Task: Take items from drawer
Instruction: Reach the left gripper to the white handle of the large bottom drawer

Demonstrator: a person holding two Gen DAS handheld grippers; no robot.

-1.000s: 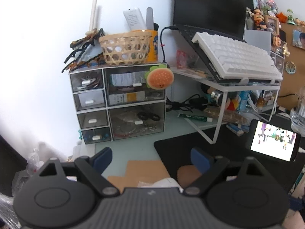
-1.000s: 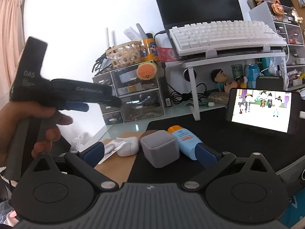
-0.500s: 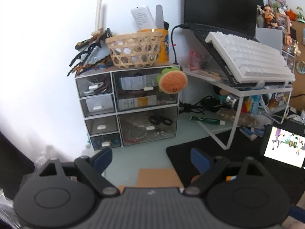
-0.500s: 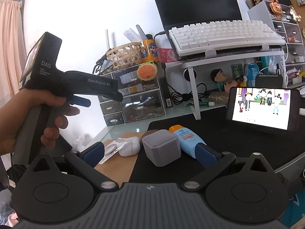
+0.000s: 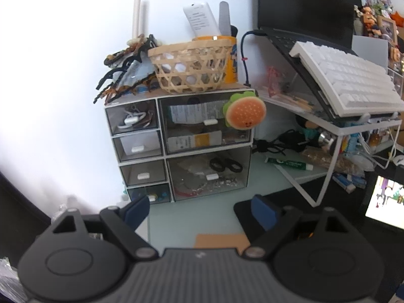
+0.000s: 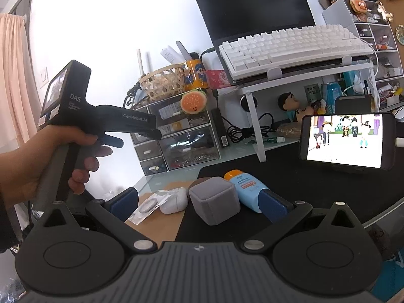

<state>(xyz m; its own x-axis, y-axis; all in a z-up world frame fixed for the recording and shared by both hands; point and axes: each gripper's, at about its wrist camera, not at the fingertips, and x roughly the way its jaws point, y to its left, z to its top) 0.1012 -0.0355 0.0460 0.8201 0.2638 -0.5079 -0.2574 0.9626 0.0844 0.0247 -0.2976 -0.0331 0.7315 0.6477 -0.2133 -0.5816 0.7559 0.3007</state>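
Note:
A small white drawer unit with clear-fronted drawers stands on the desk against the wall; every drawer is closed. My left gripper is open and empty, a short way in front of the unit's bottom row. In the right wrist view the unit shows at mid-left, with a hand holding the left gripper up in front of it. My right gripper is open low over the desk. Between its fingers lie a grey box, a white earbud case and a sunscreen tube.
A woven basket, an orange cup and hair clips sit on top of the unit; a burger plush hangs on its front. A white riser carries a keyboard and laptop. A phone plays video at the right.
My left gripper has risen and moved closer to the drawer unit, which now looks larger. The right gripper has barely moved.

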